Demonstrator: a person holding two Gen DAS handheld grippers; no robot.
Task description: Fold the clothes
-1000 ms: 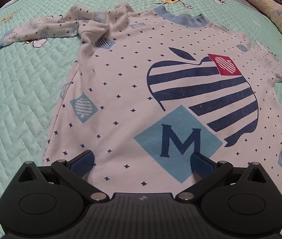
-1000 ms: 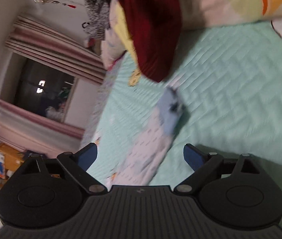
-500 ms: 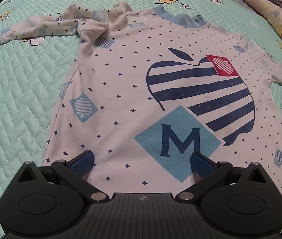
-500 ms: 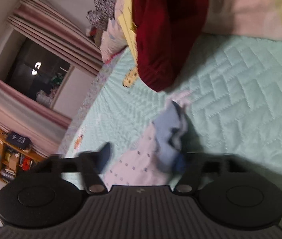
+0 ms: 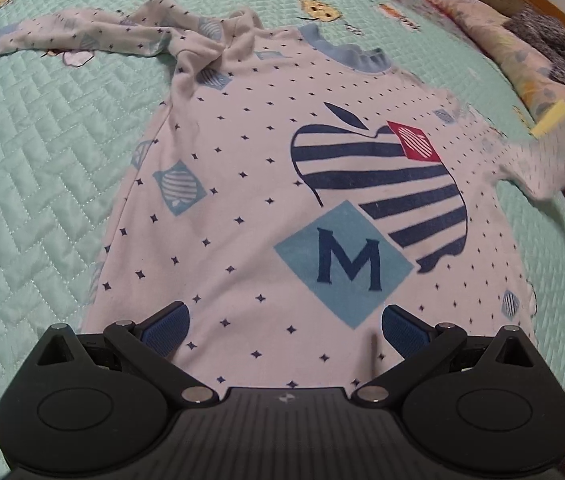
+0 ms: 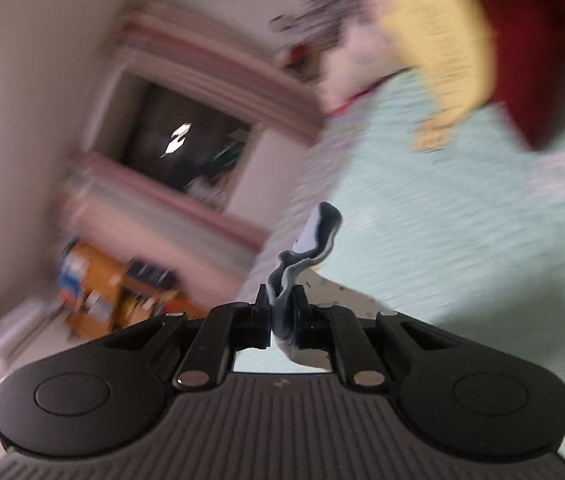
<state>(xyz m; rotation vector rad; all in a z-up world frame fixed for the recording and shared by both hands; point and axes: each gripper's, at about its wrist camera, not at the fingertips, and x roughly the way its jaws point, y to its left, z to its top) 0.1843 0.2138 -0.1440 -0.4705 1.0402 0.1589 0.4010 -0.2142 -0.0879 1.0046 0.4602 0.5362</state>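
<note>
Left wrist view shows the shirt [image 5: 282,208] lying face up and spread out on the green quilt [image 5: 42,160]. Your left gripper [image 5: 284,330] hangs over its bottom edge with both fingers wide apart, holding nothing. Your right gripper [image 6: 282,312] is squeezed tight on the blue cuff [image 6: 306,252] of one sleeve [image 5: 550,156]. Only a little cloth is pinched, so a fast swing could pull it free. A hard tug could drag the whole shirt crooked.
</note>
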